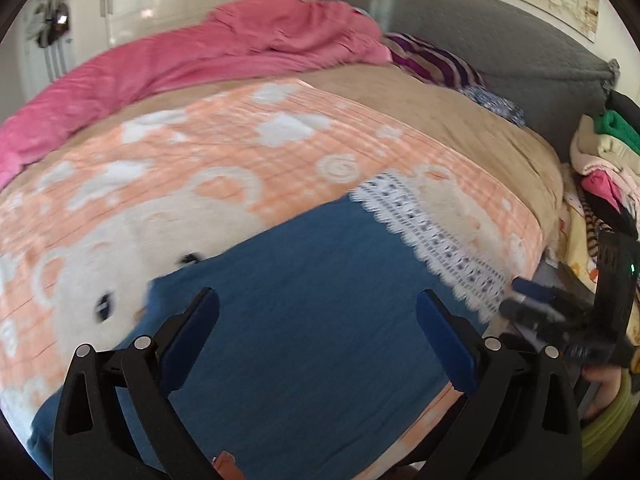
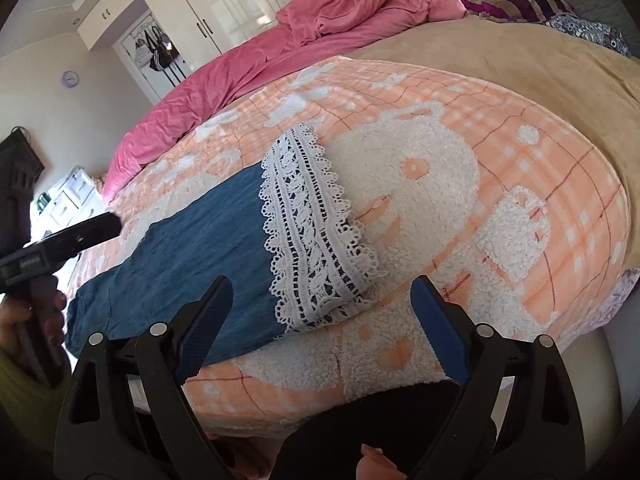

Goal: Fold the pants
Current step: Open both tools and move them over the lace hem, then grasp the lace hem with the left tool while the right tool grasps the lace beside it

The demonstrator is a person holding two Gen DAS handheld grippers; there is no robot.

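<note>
The blue pants lie flat on the orange and white blanket, with a white lace hem at the far right end. My left gripper is open and empty, hovering over the blue cloth. In the right wrist view the pants stretch left, and the lace hem lies in the middle. My right gripper is open and empty, just in front of the lace hem. The right gripper also shows in the left wrist view, and the left gripper's body shows in the right wrist view.
A pink duvet is bunched at the far side of the bed. Striped pillows lie against the grey headboard. A pile of clothes sits at the right of the bed. White wardrobes stand behind.
</note>
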